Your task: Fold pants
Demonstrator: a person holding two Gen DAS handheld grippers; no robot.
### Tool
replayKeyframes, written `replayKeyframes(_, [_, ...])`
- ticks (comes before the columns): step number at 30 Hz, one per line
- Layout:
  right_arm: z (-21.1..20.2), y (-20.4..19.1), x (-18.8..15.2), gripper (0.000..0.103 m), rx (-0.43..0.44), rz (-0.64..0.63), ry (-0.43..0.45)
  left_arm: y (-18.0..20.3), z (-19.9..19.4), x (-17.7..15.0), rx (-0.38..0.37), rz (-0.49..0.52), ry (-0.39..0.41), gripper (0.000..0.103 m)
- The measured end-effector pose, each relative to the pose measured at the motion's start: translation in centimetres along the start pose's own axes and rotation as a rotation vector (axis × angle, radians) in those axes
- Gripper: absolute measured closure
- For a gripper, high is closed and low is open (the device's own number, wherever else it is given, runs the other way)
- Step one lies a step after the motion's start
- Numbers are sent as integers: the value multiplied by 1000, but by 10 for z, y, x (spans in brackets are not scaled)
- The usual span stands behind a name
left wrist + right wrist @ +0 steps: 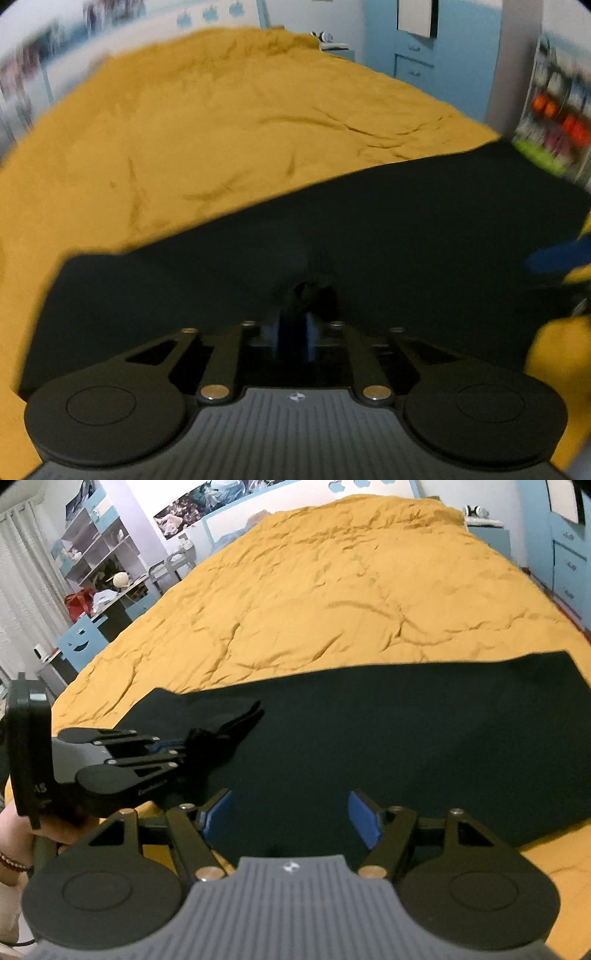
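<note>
Dark pants (388,731) atop mustard bedspread (332,590), bedrm.

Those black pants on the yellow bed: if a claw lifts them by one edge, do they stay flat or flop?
Probably flop. The black pants lie limp and flat on the yellow bedspread, and where the left claw meets them the cloth bunches into a peak. They look thin, so likely light. Pushed, they would probably wrinkle rather than slide, since the bedspread itself is soft and creased.
</note>
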State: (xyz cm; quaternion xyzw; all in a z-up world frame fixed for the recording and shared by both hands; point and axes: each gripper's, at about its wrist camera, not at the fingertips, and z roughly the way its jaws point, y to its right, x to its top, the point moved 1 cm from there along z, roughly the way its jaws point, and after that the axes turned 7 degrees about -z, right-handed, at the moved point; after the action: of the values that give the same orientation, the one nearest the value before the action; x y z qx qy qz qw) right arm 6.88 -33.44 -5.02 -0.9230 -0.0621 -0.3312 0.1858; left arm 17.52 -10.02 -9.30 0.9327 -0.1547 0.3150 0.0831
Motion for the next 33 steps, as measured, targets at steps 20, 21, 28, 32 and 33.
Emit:
replayKeyframes(20, [94,0,30,56,264,347,-76,-108,-8,6,-102,-505,64,77])
replayKeyframes(21, [103,3,29,57,271,383,-88,-108,-6,5,-93,-512,65,77])
replayKeyframes(28, [149,10,33,83,309,516,-126,-117,-5,9,-83,-542,91,77])
replayKeyframes(32, [167,8,37,99,309,544,-141,-122,-7,8,-88,-561,94,77])
replayKeyframes(33, [168,6,37,100,308,545,-139,-123,-7,7,-87,-564,94,77])
